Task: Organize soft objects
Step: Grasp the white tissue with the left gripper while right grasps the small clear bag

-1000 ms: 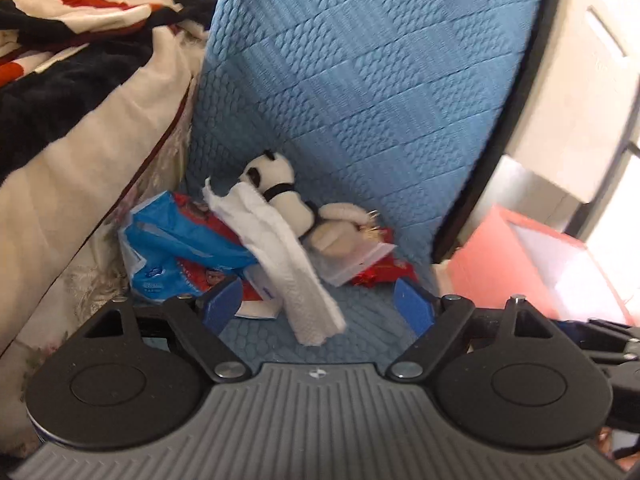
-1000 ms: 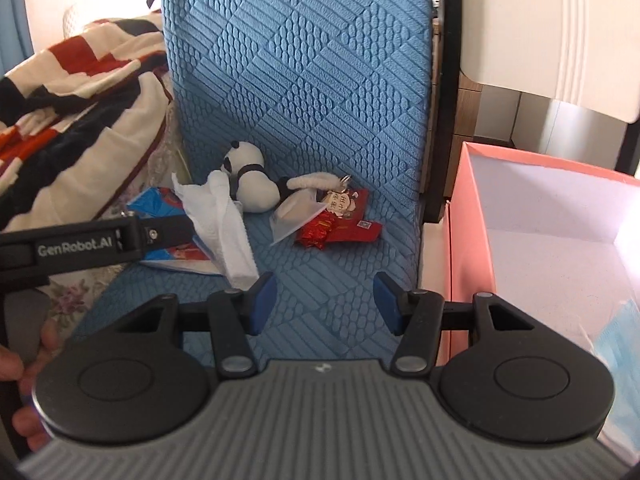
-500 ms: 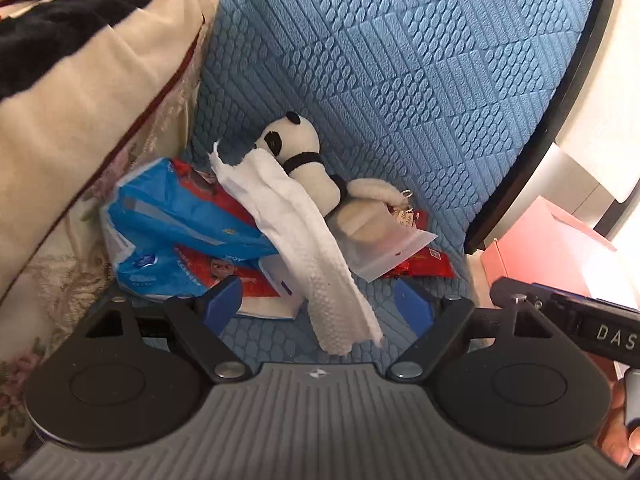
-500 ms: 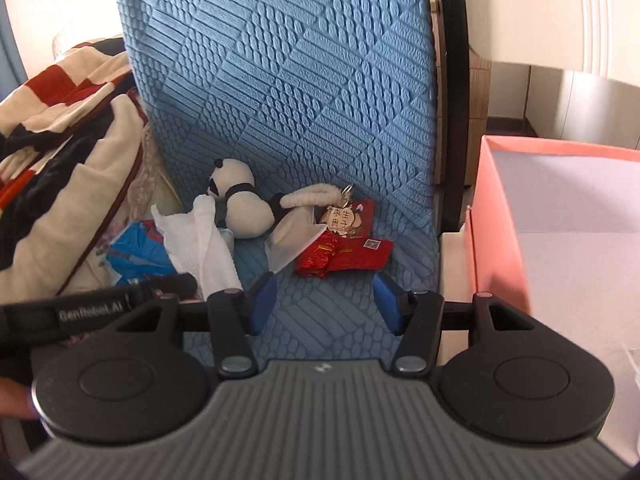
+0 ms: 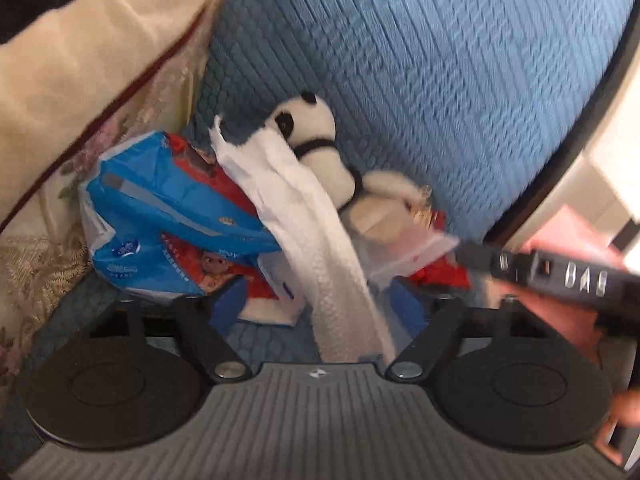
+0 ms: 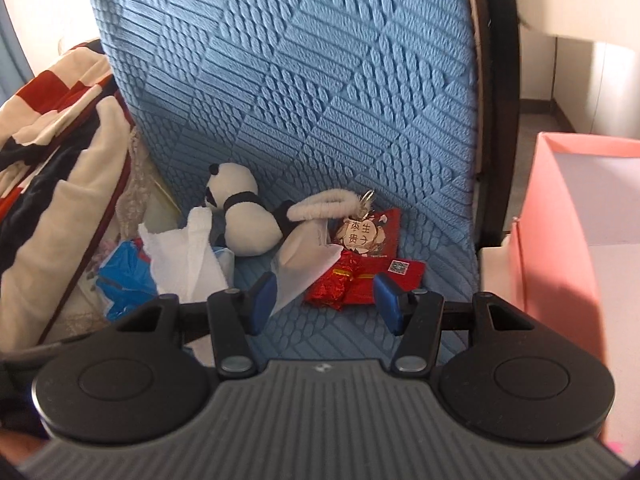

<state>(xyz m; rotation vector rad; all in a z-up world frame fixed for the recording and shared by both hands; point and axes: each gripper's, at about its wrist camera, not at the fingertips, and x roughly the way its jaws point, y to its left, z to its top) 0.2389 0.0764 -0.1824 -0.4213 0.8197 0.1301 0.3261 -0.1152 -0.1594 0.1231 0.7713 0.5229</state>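
Blur softens my left wrist view, but my left gripper (image 5: 316, 308) is spread wide, gripping nothing, its blue pads (image 5: 228, 304) low over the blue seat (image 5: 440, 80). Between them hangs the lower end of the white tissue (image 5: 316, 232), which drapes down from the blue pack (image 5: 160, 224) and partly covers the panda (image 5: 316, 148). The panda leans against the seat back, a cream plush piece (image 5: 380, 204) just beside it, with a clear bag (image 5: 404, 256) and red packets (image 5: 436, 276) near. A cream blanket (image 5: 80, 64) is heaped on the left. My right gripper's black side (image 5: 560, 272) crosses the right edge, in front of the pink box (image 5: 568, 236). From my right wrist view, my right gripper (image 6: 326, 300) is also released and empty, its pads on either side of the red packets (image 6: 360, 276) but apart from them. The panda (image 6: 244, 216) lies behind, the tissue (image 6: 184, 256) to its left over the blue pack (image 6: 124, 272). A round tag (image 6: 358, 234) rests on the packets. The striped blanket (image 6: 48, 128) is on the left, the pink box (image 6: 560, 216) on the right.
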